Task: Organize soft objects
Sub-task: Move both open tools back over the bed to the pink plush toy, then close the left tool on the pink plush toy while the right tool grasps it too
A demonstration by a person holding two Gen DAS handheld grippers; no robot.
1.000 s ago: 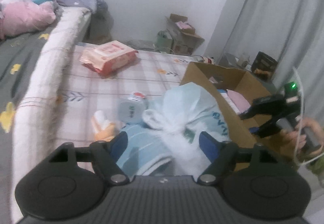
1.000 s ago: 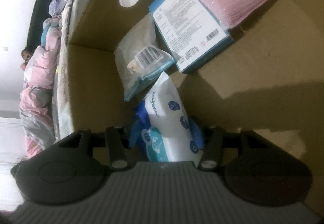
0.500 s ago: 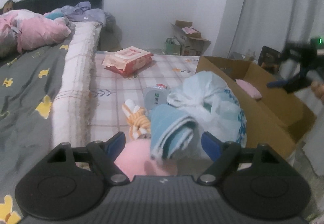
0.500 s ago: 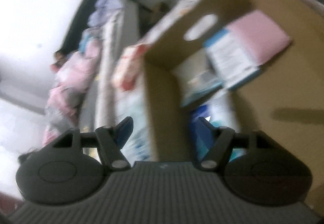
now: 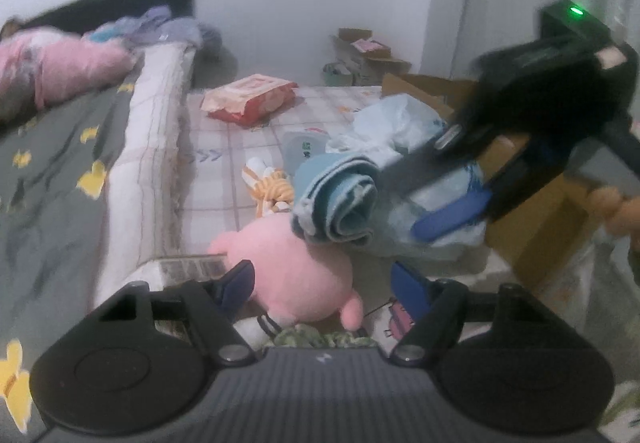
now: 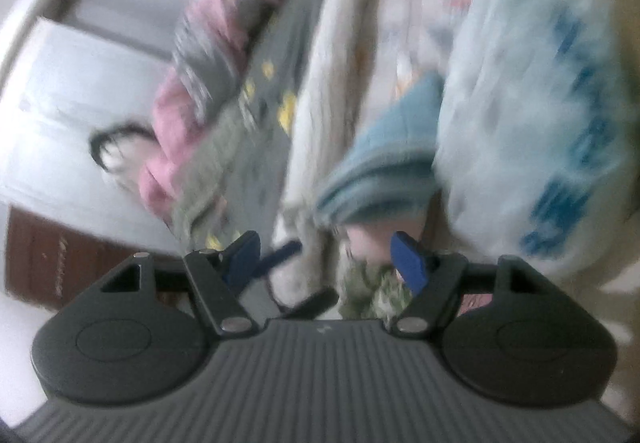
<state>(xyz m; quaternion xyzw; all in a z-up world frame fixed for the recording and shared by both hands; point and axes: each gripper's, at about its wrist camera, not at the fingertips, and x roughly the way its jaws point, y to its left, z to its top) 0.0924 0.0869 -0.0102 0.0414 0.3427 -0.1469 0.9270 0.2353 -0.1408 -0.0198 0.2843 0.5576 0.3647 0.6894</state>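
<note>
The left gripper (image 5: pixel 322 285) points down at an angle; its jaws have just been closing a little, but the pads grip nothing. The right gripper (image 5: pixel 424 203) reaches in from three o'clock, its jaws just opening and empty, with a hand (image 5: pixel 614 211) behind it.

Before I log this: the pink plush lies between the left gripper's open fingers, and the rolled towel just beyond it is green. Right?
Not quite. The rolled towel is light blue, not green, as the left wrist view shows. The pink plush does lie between the left gripper's open fingers.
</note>
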